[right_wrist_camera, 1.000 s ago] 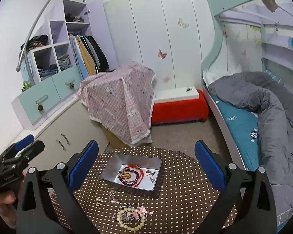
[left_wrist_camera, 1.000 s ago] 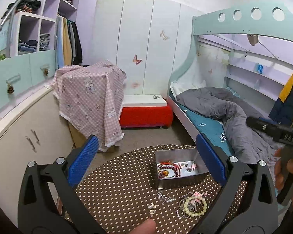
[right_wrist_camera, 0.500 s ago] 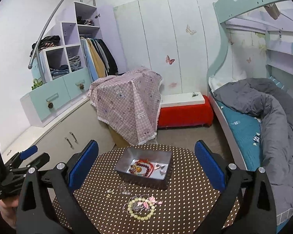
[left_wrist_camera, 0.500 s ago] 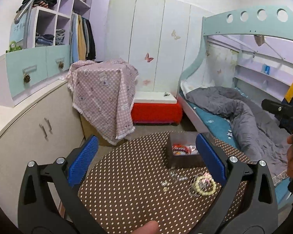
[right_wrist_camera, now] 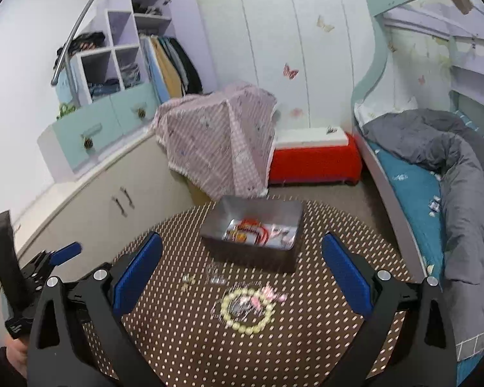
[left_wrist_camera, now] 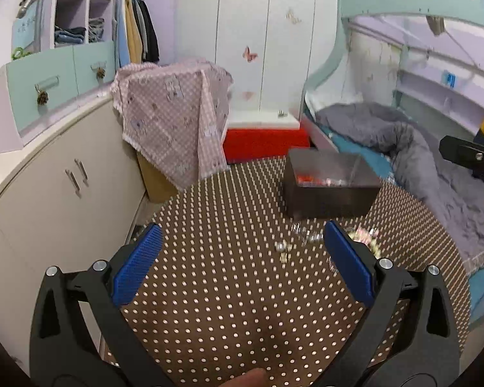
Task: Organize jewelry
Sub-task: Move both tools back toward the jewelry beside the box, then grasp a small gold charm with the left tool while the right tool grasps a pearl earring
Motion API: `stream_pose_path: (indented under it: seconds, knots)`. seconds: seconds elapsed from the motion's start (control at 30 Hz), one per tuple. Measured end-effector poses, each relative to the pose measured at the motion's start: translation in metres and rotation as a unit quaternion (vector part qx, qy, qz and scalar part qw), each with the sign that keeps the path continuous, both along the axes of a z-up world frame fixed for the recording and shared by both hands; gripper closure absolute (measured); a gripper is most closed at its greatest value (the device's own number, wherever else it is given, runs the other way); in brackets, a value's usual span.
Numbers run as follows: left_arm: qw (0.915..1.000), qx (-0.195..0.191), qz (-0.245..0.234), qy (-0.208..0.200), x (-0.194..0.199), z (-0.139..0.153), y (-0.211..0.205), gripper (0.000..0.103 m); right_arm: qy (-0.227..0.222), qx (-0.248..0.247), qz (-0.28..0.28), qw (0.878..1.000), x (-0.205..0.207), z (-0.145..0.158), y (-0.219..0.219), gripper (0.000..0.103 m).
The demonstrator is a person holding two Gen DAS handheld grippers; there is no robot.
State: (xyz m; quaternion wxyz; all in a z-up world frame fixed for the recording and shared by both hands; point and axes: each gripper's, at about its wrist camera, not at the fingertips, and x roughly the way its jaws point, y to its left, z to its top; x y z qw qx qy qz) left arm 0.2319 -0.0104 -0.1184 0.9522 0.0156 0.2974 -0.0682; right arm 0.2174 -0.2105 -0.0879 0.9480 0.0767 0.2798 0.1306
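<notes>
A metal tin (right_wrist_camera: pixel 253 230) holding red beads (right_wrist_camera: pixel 253 229) and small trinkets sits toward the far side of a round table under a brown polka-dot cloth (right_wrist_camera: pixel 190 329). Just in front of the tin, loose on the cloth, lie a pale bead bracelet (right_wrist_camera: pixel 245 309) with a pink charm, and a few small pieces (right_wrist_camera: pixel 216 277) too blurred to identify. The right gripper (right_wrist_camera: pixel 238 269) hovers above the bracelet, its blue-padded jaws spread wide and empty. The left gripper (left_wrist_camera: pixel 240 262) hangs over the table's near-left part, jaws likewise wide apart and holding nothing. Beyond the table stand a pink checked cover (right_wrist_camera: pixel 222 142), a red bench (right_wrist_camera: pixel 313 161) and a bunk bed with a grey duvet (right_wrist_camera: pixel 451 148).
</notes>
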Motion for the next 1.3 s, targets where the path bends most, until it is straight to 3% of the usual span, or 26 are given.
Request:
stream_pose_path:
  seconds: [0.27, 0.43, 0.5, 0.57, 0.6, 0.67, 0.7, 0.8, 0.97, 1.17, 1.23, 1.3]
  knots:
    - [0.9974, 0.025, -0.018, 0.065, 0.031, -0.05, -0.026, 0.007, 0.042, 0.002, 0.016, 0.999, 0.002, -0.034, 0.01, 0.008]
    - [0.9945, 0.037, -0.031, 0.093, 0.049, -0.07, -0.038, 0.017, 0.062, 0.001, 0.025, 0.998, 0.01, -0.045, 0.013, 0.008]
    - [0.9923, 0.042, -0.034, 0.112, 0.057, -0.078, -0.042, 0.027, 0.065, -0.001, 0.031, 0.997, 0.013, -0.049, 0.014, 0.008]
    - [0.9895, 0.031, -0.044, 0.134, 0.063, -0.083, -0.043, 0.044, 0.066, -0.002, 0.034, 0.997, 0.014, -0.051, 0.015, 0.008]
    - [0.9894, 0.028, -0.047, 0.134, 0.064, -0.082, -0.043, 0.047, 0.07, -0.001, 0.038, 0.997, 0.017, -0.054, 0.016, 0.008]
    - [0.9888, 0.024, -0.059, 0.135, 0.066, -0.082, -0.044, 0.067, 0.071, -0.001, 0.039, 0.997, 0.018, -0.055, 0.017, 0.008]
    - [0.9886, 0.02, -0.063, 0.135, 0.066, -0.082, -0.044, 0.069, 0.072, 0.0, 0.039, 0.997, 0.02, -0.056, 0.017, 0.008]
    - [0.9879, 0.005, -0.074, 0.136, 0.066, -0.081, -0.042, 0.092, 0.076, 0.0, 0.043, 0.996, 0.024, -0.059, 0.02, 0.008]
    - [0.9895, -0.013, -0.075, 0.123, 0.057, -0.077, -0.028, 0.093, 0.081, -0.01, 0.057, 0.995, 0.03, -0.063, 0.03, 0.008]
    - [0.9928, -0.019, -0.044, 0.109, 0.045, -0.068, 0.006, 0.093, 0.094, -0.045, 0.116, 0.988, 0.046, -0.079, 0.068, 0.008]
    - [0.9938, -0.021, -0.031, 0.105, 0.041, -0.064, 0.017, 0.093, 0.094, -0.058, 0.148, 0.983, 0.051, -0.087, 0.087, 0.013]
    - [0.9945, -0.021, -0.021, 0.101, 0.039, -0.061, 0.026, 0.093, 0.101, -0.077, 0.18, 0.975, 0.06, -0.099, 0.112, 0.027]
